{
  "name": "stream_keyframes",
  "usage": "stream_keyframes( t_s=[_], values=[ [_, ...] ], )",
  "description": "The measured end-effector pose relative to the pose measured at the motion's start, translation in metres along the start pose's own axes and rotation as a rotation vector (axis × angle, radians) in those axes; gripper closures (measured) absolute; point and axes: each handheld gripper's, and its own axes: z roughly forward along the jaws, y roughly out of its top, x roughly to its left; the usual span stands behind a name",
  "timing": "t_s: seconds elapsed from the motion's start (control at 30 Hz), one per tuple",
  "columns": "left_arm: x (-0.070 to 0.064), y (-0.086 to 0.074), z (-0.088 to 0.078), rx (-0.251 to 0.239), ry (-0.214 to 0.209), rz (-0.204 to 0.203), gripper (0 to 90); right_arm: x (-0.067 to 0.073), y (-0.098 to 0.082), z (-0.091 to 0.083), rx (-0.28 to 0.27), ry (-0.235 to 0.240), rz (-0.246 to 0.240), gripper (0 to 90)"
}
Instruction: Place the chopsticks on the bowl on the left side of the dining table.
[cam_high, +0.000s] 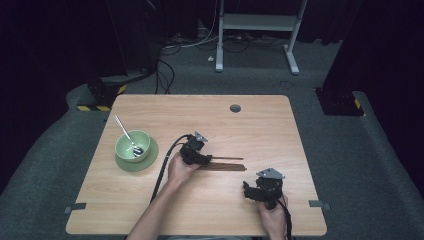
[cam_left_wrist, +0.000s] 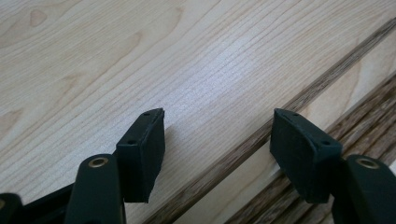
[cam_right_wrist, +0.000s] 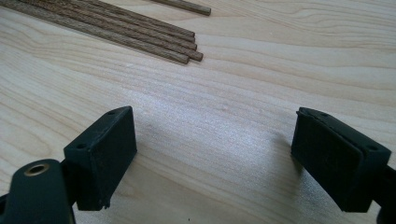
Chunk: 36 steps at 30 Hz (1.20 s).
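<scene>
Your left gripper (cam_high: 207, 160) sits near the middle of the high view with its jaws apart, and one thin dark-brown chopstick (cam_left_wrist: 261, 135) runs on the table (cam_high: 260, 125) between them. Your right gripper (cam_high: 250, 192), at the lower right, is also open over bare wood. Beside the single stick lies a bundle of chopsticks (cam_right_wrist: 116, 30), round, grainy, blunt-ended, packed together.
</scene>
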Motion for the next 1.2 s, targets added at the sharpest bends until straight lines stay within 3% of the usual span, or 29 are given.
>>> stream_keyframes(
  t_s=[0.13,0.33,0.47,0.87,1.03,1.2],
  values=[
    [0.000,0.003,0.000,0.013,0.015,0.019,38.9,0.000,0.000,0.000,0.000,0.000,0.000,13.6],
    [0.010,0.003,0.000,0.007,0.008,-0.024,44.7,0.000,0.000,0.000,-0.001,0.000,0.000,13.7],
    [0.018,0.001,-0.001,-0.001,0.028,-0.045,50.4,0.000,0.000,0.000,-0.001,0.000,-0.001,13.8],
    [0.029,0.000,-0.003,0.002,0.046,-0.061,65.5,0.000,0.000,0.000,-0.001,0.001,-0.001,13.9],
    [0.032,0.001,-0.004,0.016,0.049,-0.056,68.1,0.000,0.000,0.000,-0.001,0.001,-0.001,13.9],
    [0.032,0.006,-0.004,0.054,0.085,-0.021,72.4,0.000,0.000,0.000,-0.001,0.001,-0.001,13.9]
  ],
)
